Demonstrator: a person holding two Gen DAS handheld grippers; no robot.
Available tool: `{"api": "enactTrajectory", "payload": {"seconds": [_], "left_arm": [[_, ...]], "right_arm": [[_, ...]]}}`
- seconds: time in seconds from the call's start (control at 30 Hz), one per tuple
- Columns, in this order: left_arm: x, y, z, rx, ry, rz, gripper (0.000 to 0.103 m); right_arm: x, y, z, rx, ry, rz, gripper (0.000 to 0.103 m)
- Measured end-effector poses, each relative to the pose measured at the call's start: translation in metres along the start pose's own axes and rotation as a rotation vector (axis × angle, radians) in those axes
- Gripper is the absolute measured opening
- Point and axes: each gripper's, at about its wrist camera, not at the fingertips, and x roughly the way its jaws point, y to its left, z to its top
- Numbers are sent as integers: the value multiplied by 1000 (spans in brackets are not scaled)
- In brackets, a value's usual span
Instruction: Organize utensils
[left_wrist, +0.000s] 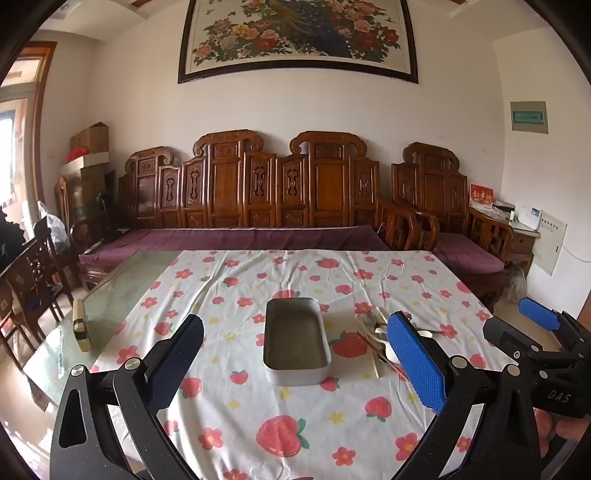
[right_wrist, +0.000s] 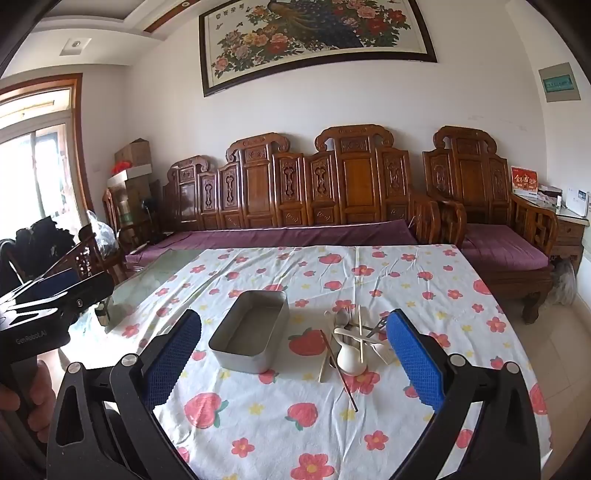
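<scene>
Both grippers, left (left_wrist: 295, 354) and right (right_wrist: 293, 350), hover wide open, holding nothing. Empty tin (right_wrist: 250, 330) sits mid-cloth (right_wrist: 258, 424). Utensils (right_wrist: 354, 341) lie in a tangled heap just right of it: spoons, chopsticks, a fork, crossing each other. Likely trouble: pinching one piece drags its neighbours, or a thin chopstick (right_wrist: 339, 371) slips flat against the soft cloth. Bunching fabric could shift the tin.
</scene>
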Motion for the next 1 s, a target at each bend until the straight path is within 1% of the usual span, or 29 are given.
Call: {"api": "enactTrajectory", "payload": {"seconds": [1.0], "left_arm": [[0,-1,0,9,-6,4,97]], "right_arm": [[-2,0,2,-1,-2,2,100]]}}
